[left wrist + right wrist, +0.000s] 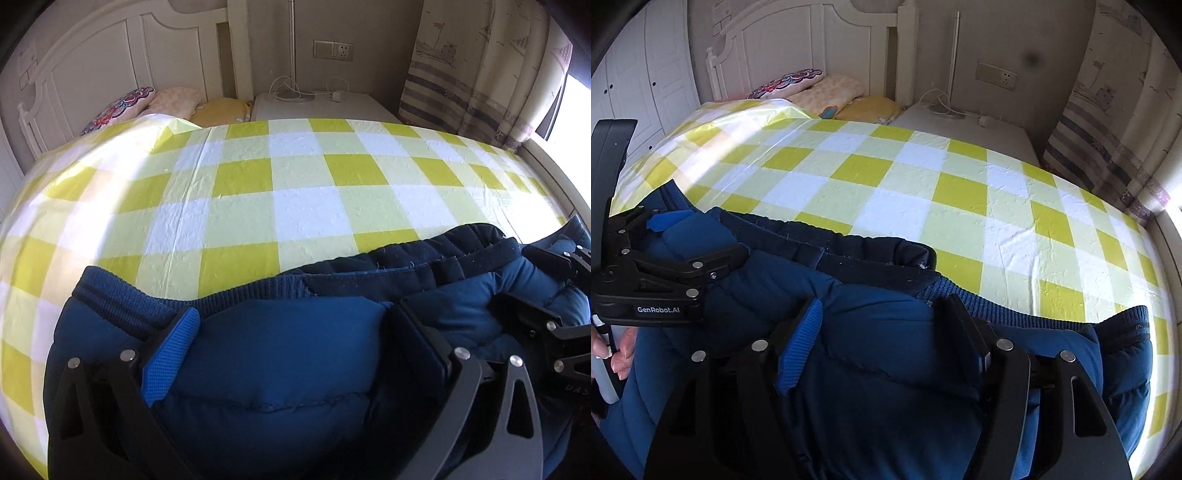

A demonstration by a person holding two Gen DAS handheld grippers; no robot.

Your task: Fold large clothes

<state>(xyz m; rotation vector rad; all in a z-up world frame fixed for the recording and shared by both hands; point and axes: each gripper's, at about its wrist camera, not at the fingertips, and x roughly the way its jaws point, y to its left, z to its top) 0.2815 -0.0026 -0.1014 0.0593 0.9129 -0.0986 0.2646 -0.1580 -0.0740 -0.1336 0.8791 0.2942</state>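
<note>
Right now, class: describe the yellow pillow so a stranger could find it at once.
Start at the white headboard behind the checked bed. Three pillows lie in a row below it. The yellow pillow is the one nearest the nightstand; its neighbours are cream and floral.

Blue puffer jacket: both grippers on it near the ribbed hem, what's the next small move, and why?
Probably carry the blue puffer jacket forward over the checked sheet and lay it flat: the left gripper and right gripper each clamp bunched padding, and the ribbed hem sags between.
</note>
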